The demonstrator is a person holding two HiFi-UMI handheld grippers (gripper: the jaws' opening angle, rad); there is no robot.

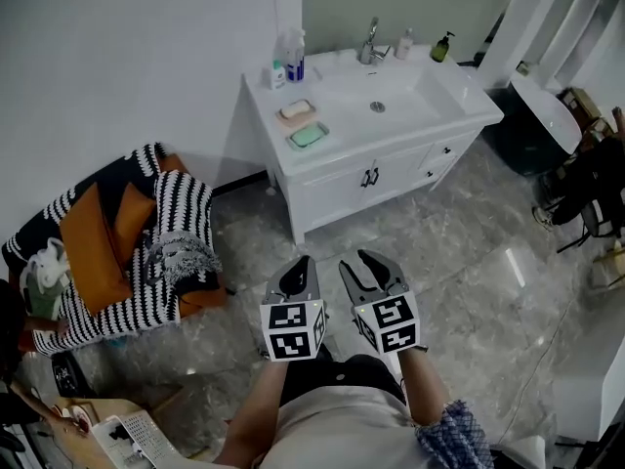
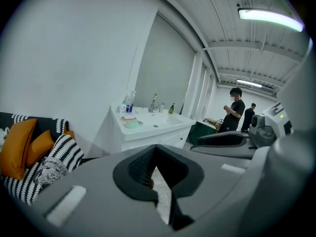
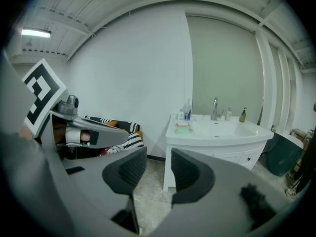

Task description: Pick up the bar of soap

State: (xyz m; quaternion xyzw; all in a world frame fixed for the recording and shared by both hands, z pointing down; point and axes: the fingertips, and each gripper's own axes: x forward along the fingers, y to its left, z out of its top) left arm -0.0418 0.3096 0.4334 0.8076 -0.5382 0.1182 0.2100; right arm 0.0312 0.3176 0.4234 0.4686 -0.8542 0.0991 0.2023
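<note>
A beige bar of soap [image 1: 297, 108] lies in a pinkish dish on the left part of the white vanity top [image 1: 342, 115], with a green dish [image 1: 308, 136] just in front of it. Both dishes show small and far off in the left gripper view [image 2: 130, 120] and the right gripper view [image 3: 182, 126]. My left gripper [image 1: 299, 265] [image 2: 156, 148] is over the floor well short of the vanity, its tips together and nothing held. My right gripper [image 1: 354, 260] [image 3: 158, 158] is beside it, open and empty.
A faucet [image 1: 370, 42] and several bottles [image 1: 291, 59] stand at the back of the sink. An armchair [image 1: 127, 233] with a striped throw and orange cushions is on the left. A dark bin [image 1: 522, 135] is right of the vanity. Two people [image 2: 236, 110] stand farther back.
</note>
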